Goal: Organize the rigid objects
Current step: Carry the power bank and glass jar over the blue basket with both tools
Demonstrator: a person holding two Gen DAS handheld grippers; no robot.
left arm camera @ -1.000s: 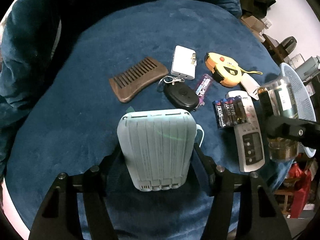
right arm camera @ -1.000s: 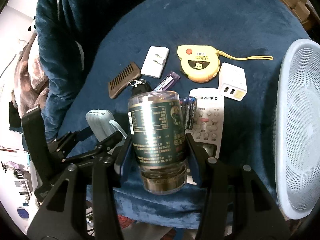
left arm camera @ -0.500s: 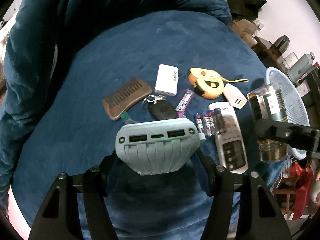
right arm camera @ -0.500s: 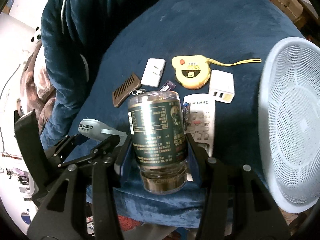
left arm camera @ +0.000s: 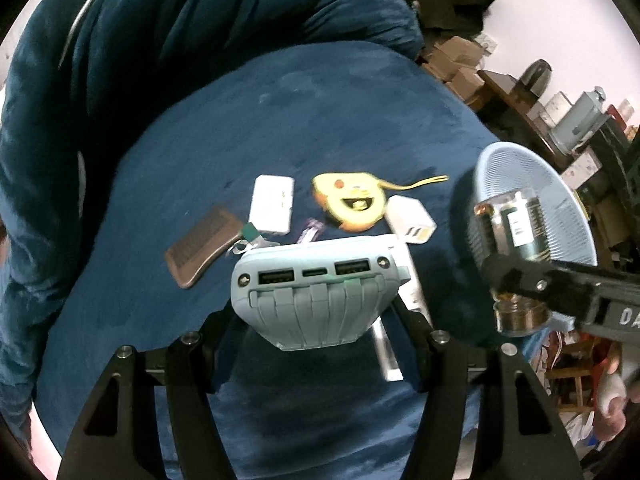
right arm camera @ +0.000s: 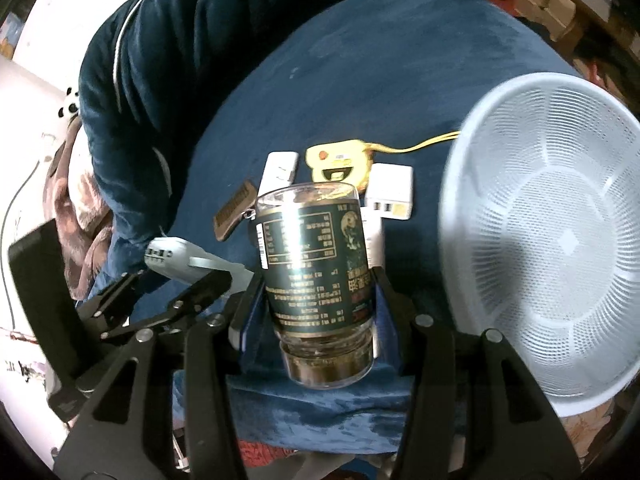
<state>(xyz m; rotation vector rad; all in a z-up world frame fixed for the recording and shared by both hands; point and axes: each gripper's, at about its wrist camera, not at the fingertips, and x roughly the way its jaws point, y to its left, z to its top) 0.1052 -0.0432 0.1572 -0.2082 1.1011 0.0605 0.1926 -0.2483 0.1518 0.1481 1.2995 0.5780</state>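
The jar [right arm camera: 318, 280] is held clear of the blue cushion [right arm camera: 400, 92], mouth end toward the camera, pinched at its labelled waist by the right gripper [right arm camera: 316, 300]. It looks like glass with a metal lid: judged heavy for its size, rigid, smooth and breakable. The best hold is across the labelled body, as now, not on the lid or the rim.

The power bank [left arm camera: 316, 300] is also airborne, clamped across its ribbed sides by the left gripper [left arm camera: 316, 320], port end facing up. Its casing looks stiff and its ribs should resist slipping; it is probably dense, so a grip at mid-length balances it.

The basket [right arm camera: 560, 240] stands at the right edge of the cushion, just beside the jar, with nothing in it.

Count on the cushion:
- one comb [left arm camera: 200, 246]
- one tape measure [left arm camera: 350, 200]
- two white chargers [left arm camera: 272, 204]
- one remote control [left arm camera: 412, 292], partly hidden
- one small purple item [left arm camera: 311, 232], unidentifiable
- one key ring [left arm camera: 244, 246], mostly hidden
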